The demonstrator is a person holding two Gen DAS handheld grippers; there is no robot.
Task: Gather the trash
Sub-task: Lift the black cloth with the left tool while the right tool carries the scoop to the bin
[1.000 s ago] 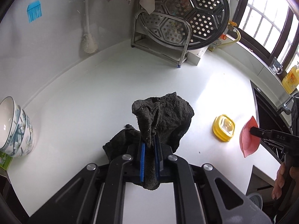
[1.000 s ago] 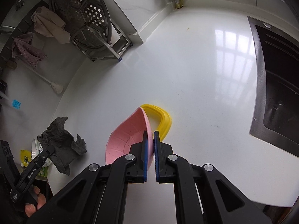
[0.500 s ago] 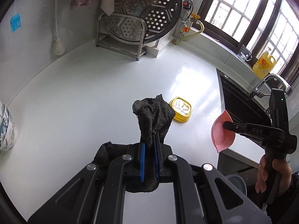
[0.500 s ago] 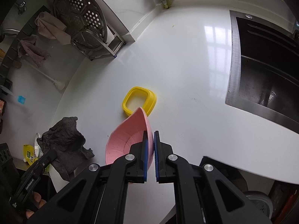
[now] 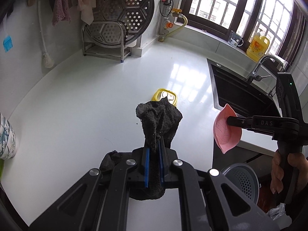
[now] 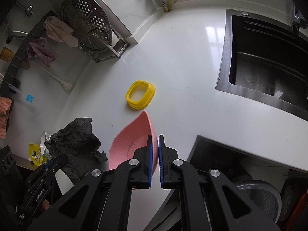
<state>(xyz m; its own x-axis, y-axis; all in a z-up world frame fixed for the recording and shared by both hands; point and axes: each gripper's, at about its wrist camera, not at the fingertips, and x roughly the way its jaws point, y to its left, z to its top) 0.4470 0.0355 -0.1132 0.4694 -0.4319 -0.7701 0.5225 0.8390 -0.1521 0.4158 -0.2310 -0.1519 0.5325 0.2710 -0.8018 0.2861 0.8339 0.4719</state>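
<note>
My left gripper [image 5: 153,146] is shut on a dark grey rag [image 5: 159,121] and holds it bunched above the white counter [image 5: 77,115]; the rag also shows in the right wrist view [image 6: 77,142]. My right gripper [image 6: 155,144] is shut on the rim of a pink leaf-shaped dish [image 6: 132,144] and holds it tilted near the counter's front edge; the dish also shows in the left wrist view [image 5: 225,132]. A grey perforated bin [image 5: 242,181] stands on the floor below the counter edge, also seen in the right wrist view [image 6: 263,198]. A few dark specks lie on the counter.
A yellow container [image 6: 140,94] sits mid-counter. A steel sink [image 6: 269,61] is at the right. A rack with a perforated steamer plate [image 5: 119,19] stands at the back. A patterned bowl [image 5: 7,140] sits far left. A yellow bottle [image 5: 258,46] stands on the windowsill.
Both grippers have moved right toward the counter's front edge near the sink. The rag came along, lifted off the counter. The pink dish now hangs over the edge above the bin.
</note>
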